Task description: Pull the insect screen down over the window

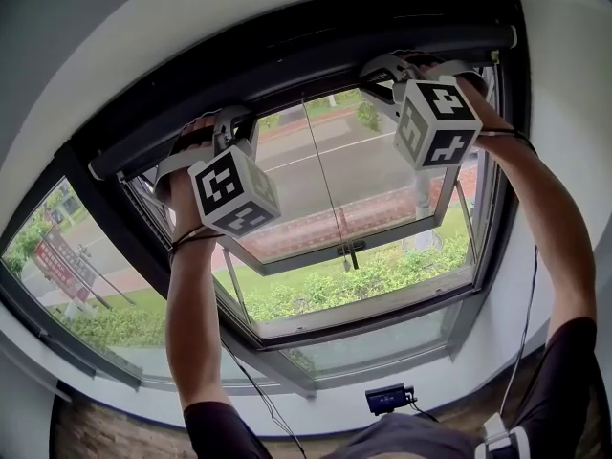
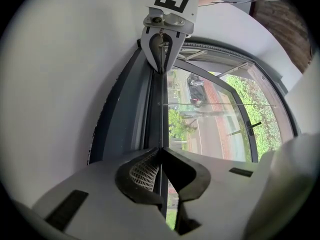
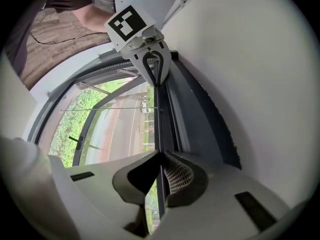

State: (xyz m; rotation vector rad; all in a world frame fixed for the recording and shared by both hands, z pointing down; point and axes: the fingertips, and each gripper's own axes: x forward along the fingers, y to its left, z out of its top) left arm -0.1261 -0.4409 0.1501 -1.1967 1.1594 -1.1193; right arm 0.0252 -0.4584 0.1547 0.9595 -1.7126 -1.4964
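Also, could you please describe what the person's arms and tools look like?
The left tool and right tool are pale grey plastic with dark pads, one mesh-textured. Each carries a white cube with black square markers. Black short sleeves, dark wristbands, thin black cables.

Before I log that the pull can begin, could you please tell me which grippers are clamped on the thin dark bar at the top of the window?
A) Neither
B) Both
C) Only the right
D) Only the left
B: the left gripper and the right gripper each show their jaws closed on the thin dark bar in their own views.
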